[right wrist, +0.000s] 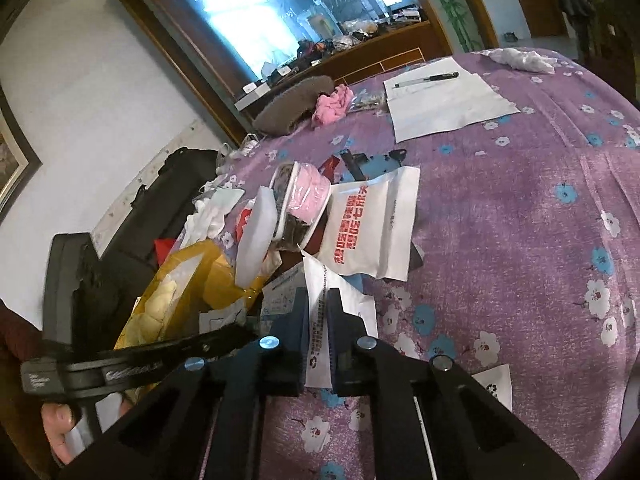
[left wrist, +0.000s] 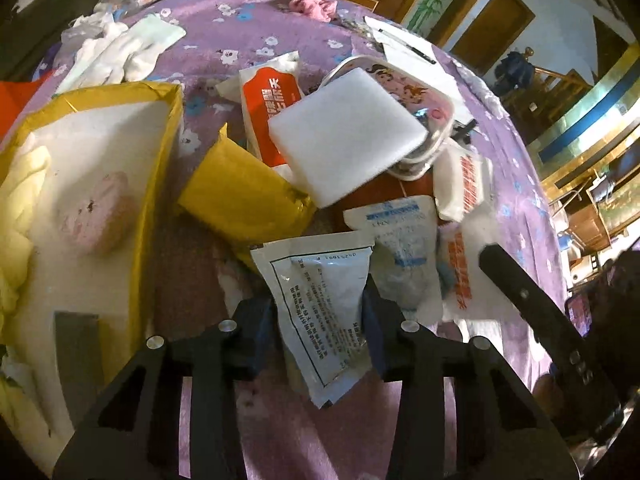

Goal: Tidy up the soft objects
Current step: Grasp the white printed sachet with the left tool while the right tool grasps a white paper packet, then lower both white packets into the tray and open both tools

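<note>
Both the left gripper [left wrist: 320, 316] and right gripper [right wrist: 318, 320] pinch one white packet [left wrist: 320, 312] between narrow fingers, apparently steadying it for the yellow box [left wrist: 160, 152] at left.

A flat white printed packet [left wrist: 320, 312] stands tilted above the purple cloth, pinched at its sides, just in front of the yellow open box [left wrist: 160, 168]. That box holds a pink pad [left wrist: 94, 216] and pale yellow cloth [left wrist: 20, 200]. A white foam block [left wrist: 344, 136] leans just right of the box.
</note>
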